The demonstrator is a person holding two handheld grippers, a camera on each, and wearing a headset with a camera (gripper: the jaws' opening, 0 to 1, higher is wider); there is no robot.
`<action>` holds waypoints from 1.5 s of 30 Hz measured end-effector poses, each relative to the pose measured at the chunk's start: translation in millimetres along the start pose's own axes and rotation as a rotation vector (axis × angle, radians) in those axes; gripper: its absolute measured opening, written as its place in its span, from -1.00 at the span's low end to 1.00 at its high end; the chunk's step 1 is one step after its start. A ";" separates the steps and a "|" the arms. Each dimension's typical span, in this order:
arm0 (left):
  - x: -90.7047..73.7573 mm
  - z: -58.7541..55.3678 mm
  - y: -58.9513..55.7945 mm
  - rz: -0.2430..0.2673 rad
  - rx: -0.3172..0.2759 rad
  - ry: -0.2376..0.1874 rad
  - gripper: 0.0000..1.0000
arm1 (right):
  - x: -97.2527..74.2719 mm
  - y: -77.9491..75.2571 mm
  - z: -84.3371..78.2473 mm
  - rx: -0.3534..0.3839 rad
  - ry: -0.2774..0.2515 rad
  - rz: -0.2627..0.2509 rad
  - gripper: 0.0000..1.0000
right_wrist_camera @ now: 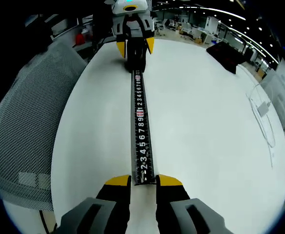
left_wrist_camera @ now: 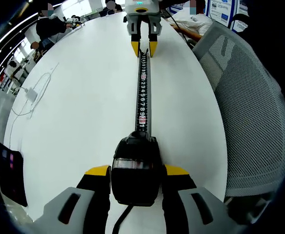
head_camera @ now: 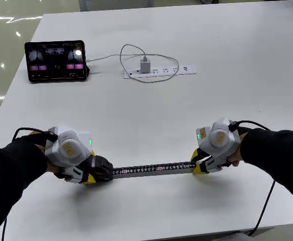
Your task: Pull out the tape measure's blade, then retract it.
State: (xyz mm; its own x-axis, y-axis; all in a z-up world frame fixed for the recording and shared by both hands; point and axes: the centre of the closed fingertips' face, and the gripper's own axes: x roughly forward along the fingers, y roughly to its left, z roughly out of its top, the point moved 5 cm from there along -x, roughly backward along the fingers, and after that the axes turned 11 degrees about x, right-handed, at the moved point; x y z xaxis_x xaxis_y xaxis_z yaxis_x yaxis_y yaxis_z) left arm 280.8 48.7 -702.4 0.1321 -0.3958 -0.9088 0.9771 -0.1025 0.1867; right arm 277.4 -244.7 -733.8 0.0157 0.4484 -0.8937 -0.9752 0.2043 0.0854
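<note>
Tape measure (left_wrist_camera: 135, 168) blade (right_wrist_camera: 141, 122) taut between my tongs
Left tongs (left_wrist_camera: 136, 171) clamp case; right tongs (right_wrist_camera: 143, 181) pinch tip; abrupt release could whip it back

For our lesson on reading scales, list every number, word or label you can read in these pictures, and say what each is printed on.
"2 3 4 5 6 7 8 9": on the tape measure's blade, in the right gripper view.
The red-boxed figures on it: too small to read.
The tape measure case, tablet, power strip and posters: nothing legible.
</note>
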 end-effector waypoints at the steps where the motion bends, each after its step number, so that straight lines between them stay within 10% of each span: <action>1: -0.4 0.1 0.2 0.000 0.000 0.000 -0.26 | -0.1 0.2 0.0 -0.003 0.002 0.000 -0.62; 25: -16.4 1.3 -3.8 -0.053 -0.077 -0.012 0.37 | -17.1 -1.1 1.5 -0.007 0.017 -0.004 -0.32; 45: -24.1 7.7 2.9 -0.003 -0.167 -0.095 0.98 | -28.3 1.3 -0.7 0.099 -0.029 -0.020 0.45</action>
State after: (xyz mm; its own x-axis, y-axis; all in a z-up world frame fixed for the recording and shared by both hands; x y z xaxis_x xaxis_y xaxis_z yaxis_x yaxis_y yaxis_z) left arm 279.1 50.9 -677.0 0.1208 -0.4808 -0.8684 0.9926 0.0460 0.1126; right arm 275.5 -257.8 -708.7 0.0429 0.4683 -0.8825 -0.9479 0.2983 0.1122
